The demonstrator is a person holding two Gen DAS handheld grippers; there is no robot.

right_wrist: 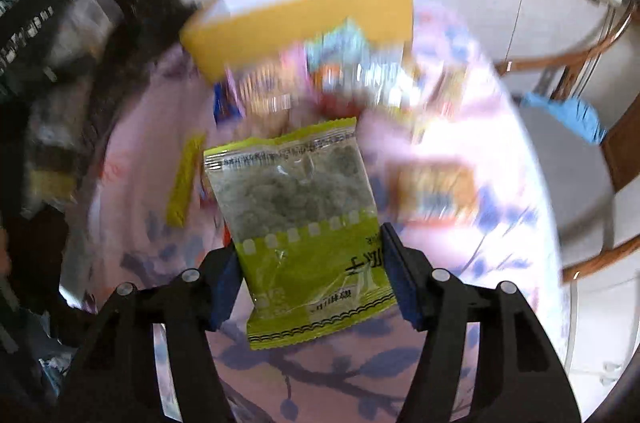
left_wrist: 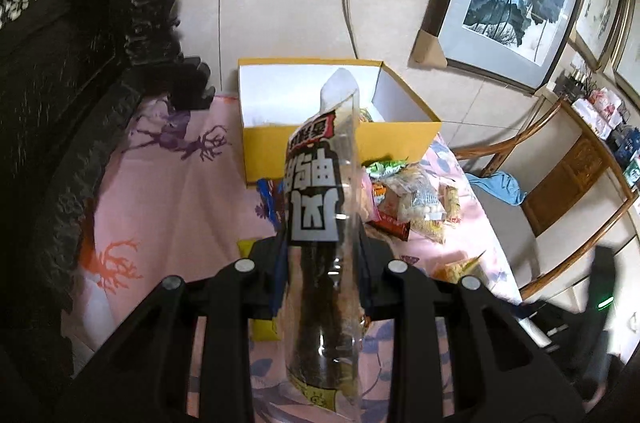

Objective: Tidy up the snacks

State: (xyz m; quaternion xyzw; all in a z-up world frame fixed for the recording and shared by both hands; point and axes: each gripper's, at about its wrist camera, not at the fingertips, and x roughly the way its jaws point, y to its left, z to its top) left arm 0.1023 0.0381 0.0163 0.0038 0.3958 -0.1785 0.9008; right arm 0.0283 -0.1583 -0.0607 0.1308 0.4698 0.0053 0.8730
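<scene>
Your yellow box (left_wrist: 340, 151) stands open at the bench's (left_wrist: 168, 191) far edge, with a packet or two showing at its right side. Loose snacks (left_wrist: 416, 199) lie before it. Your left tool (left_wrist: 320, 263) clamps a clear packet (left_wrist: 320, 207) with large Chinese lettering. Your right tool (right_wrist: 310, 275) clamps a green packet (right_wrist: 296, 199); its print is too small to read.

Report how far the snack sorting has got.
Barely begun: the yellow cardboard box looks mostly empty, with one packet glimpsed inside. In hand: the left claw grips a clear packet with a dark strip; the right claw holds a green seaweed-like packet. Left: the loose snack pile on the pink floral tablecloth.
</scene>
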